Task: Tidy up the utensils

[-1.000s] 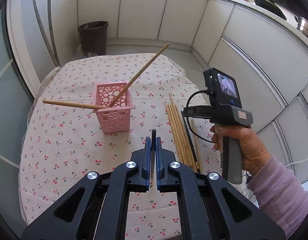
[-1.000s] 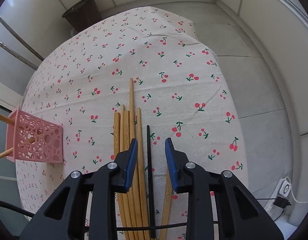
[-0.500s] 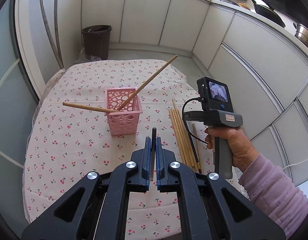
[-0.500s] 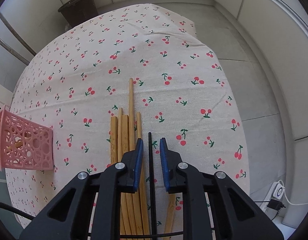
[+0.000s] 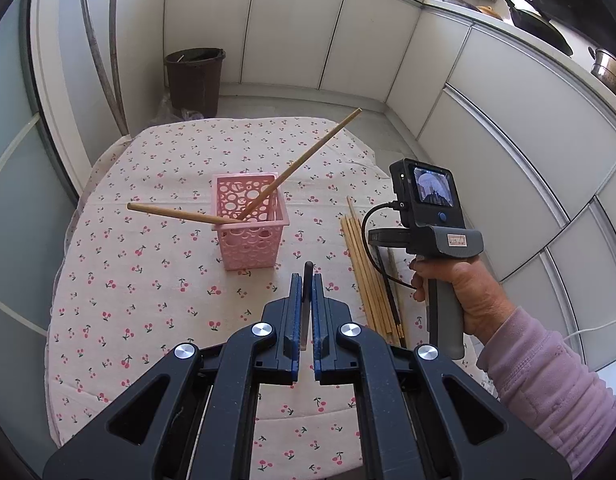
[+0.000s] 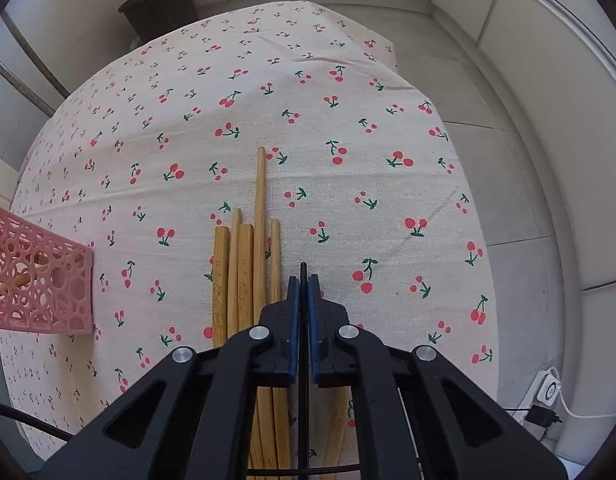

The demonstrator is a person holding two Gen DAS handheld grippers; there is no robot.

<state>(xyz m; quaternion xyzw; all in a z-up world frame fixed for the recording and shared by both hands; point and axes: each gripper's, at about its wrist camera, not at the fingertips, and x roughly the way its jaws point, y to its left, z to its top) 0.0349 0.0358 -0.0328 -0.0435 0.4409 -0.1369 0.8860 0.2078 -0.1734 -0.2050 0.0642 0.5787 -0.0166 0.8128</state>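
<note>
Standing toward the left of the round table under its cream cherry-print tablecloth (image 5: 155, 272), the pink perforated plastic basket (image 5: 249, 226) holds two long wooden chopsticks: one (image 5: 175, 213) juts out leftward over the rim, nearly level, and the other (image 5: 308, 158) leans up and to the right, its tip well above the basket. Nearer the camera, the left gripper (image 5: 307, 300) hovers above the cloth just in front of the basket, its blue-padded jaws pressed together on a thin dark utensil (image 5: 308, 274) whose rounded end pokes out past the fingertips; what kind of utensil it is cannot be told. Further right, a bundle of light wooden chopsticks (image 6: 249, 272) lies flat on the cloth, side by side and roughly parallel, one of them reaching farther out than its neighbours. Just beside that bundle, on its right, a slim black chopstick (image 6: 303, 270) runs in the same direction, and the right gripper (image 6: 303, 292) is clamped on it, both blue pads tight against its sides with its tip showing beyond them. From the left wrist view the person's right hand (image 5: 464, 292), in a lilac sleeve, grasps the grey handle of that gripper above the bundle. A dark brown waste bin (image 5: 195, 80) stands on the floor beyond the table, against white cabinets (image 5: 299, 28).
</note>
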